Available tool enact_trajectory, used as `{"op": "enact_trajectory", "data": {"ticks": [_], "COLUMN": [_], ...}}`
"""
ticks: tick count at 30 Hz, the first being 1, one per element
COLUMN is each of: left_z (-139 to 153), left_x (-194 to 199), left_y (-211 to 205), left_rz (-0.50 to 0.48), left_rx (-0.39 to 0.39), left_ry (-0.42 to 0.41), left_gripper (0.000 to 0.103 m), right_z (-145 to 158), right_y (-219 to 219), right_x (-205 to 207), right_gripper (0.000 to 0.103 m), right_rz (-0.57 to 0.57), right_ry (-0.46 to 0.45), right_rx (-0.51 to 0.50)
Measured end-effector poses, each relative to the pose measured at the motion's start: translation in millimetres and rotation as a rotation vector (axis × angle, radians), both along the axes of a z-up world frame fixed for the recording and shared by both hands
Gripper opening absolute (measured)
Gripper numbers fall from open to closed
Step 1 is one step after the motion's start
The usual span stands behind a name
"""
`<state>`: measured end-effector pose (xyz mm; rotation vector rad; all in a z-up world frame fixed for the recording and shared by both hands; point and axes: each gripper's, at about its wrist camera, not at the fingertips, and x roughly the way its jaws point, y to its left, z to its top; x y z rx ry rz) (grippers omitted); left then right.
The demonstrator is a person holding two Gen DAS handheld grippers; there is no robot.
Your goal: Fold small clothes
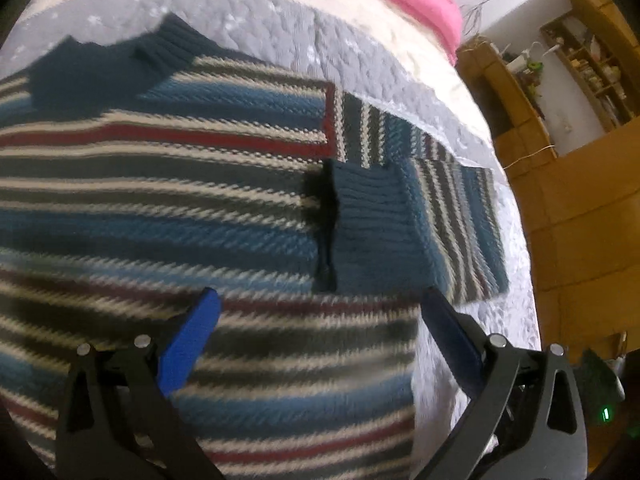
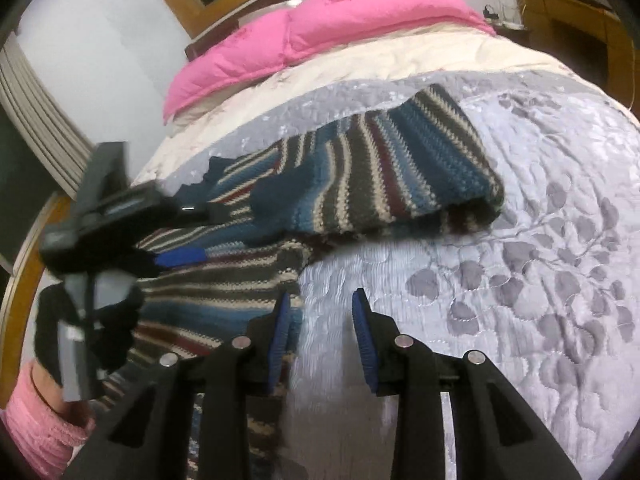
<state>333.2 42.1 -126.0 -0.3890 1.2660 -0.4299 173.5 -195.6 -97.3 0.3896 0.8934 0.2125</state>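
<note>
A small striped knit sweater (image 1: 168, 200) in blue, grey, cream and dark red lies flat on a quilted bedspread (image 1: 280, 32), dark collar at the far edge. Its right sleeve (image 1: 420, 216) is folded back on itself, the dark ribbed cuff lying at the body's edge. My left gripper (image 1: 320, 320) hovers open just above the sweater's lower right part, nothing between its blue pads. In the right wrist view the folded sleeve (image 2: 400, 176) lies ahead, and my right gripper (image 2: 320, 320) stands open over the bedspread (image 2: 520, 280) beside the sweater's hem (image 2: 224, 300). The left gripper (image 2: 180, 258) shows at the left.
A pink duvet (image 2: 312, 28) and a cream blanket (image 2: 400, 60) lie across the far end of the bed. Wooden shelves and a cabinet (image 1: 560, 100) stand beyond the bed's right edge. A hand in a black glove with a pink sleeve (image 2: 44, 420) holds the left gripper.
</note>
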Motion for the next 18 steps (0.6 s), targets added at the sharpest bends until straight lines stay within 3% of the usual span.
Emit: {"op": "enact_trajectory", "data": {"ticks": [4,8,10,11,12,14,17,18], "left_z": [-12,-8,-7,-7,-6,-7,-2,3], "left_x": [17,25,25,26,28,28,27,26], "left_y": [-17,-39,-54,-61,-65,-67,-62,-59], "left_rz": [0.031,-0.004,-0.039,-0.053,-0.052,-0.031,-0.009,-0.001], "left_rx": [-0.007,0.004,0.013,0.013,0.015,-0.016,-0.052,-0.070], "left_ry": [0.009,-0.006,-0.019,-0.017,-0.012,-0.023,-0.046,-0.057], "left_gripper": [0.099,0.098,0.077,0.057,0.052,0.031,0.015,0.014], "right_z": [2,1,-5,-9,-13,-20,-28,-28], "right_y": [-3,-9,-18,-21,-22,-27,-31,-32], "right_x": [7,12,7,3,2,-3,-5,-5], "right_gripper": [0.040,0.040,0.041,0.041,0.041,0.041,0.041,0.041], "right_rz": [-0.008,-0.027,-0.043,-0.051,-0.057,-0.064,-0.069,-0.071], "right_ry": [-0.015,-0.047,-0.064,-0.072,-0.075,-0.078,-0.067,-0.069], "right_rx": [-0.015,0.005,0.025,0.031,0.035,0.047,0.061,0.063]}}
